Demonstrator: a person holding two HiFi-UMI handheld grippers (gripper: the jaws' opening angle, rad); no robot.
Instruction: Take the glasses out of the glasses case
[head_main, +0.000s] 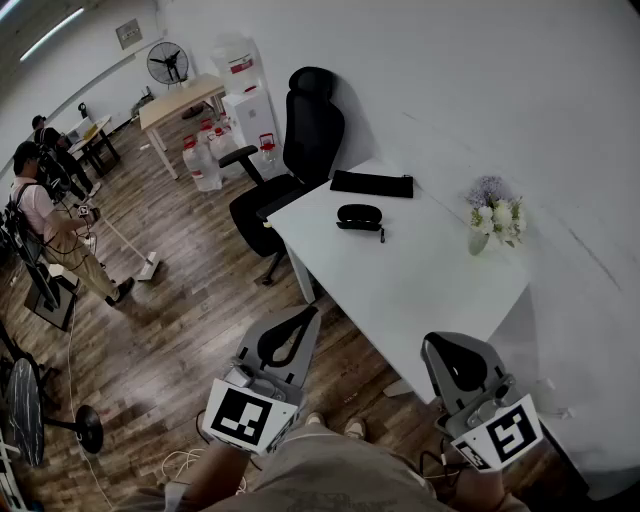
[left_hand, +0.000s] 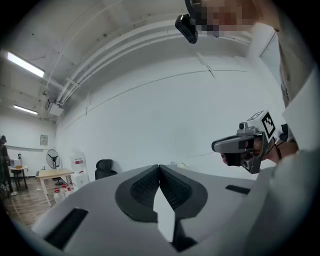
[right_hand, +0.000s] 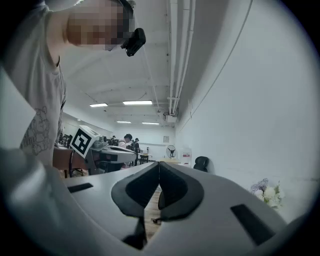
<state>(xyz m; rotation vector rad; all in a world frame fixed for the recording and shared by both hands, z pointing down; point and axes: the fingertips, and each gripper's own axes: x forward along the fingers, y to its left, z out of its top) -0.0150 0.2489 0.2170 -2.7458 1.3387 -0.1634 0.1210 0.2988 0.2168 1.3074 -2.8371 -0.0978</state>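
The black glasses case (head_main: 359, 216) lies closed on the white table (head_main: 420, 280), toward its far side. Both grippers are held low, well short of the case and near the table's front edge. My left gripper (head_main: 308, 314) hangs over the wooden floor left of the table, its jaws together with nothing between them (left_hand: 159, 167). My right gripper (head_main: 433, 346) is at the table's near corner, its jaws also touching and empty (right_hand: 158, 165). The case does not show in either gripper view.
A flat black pouch (head_main: 371, 184) lies behind the case. A vase of flowers (head_main: 497, 218) stands at the table's right side. A black office chair (head_main: 300, 150) stands at the far left end. A person with a mop (head_main: 45, 230) is on the floor far left.
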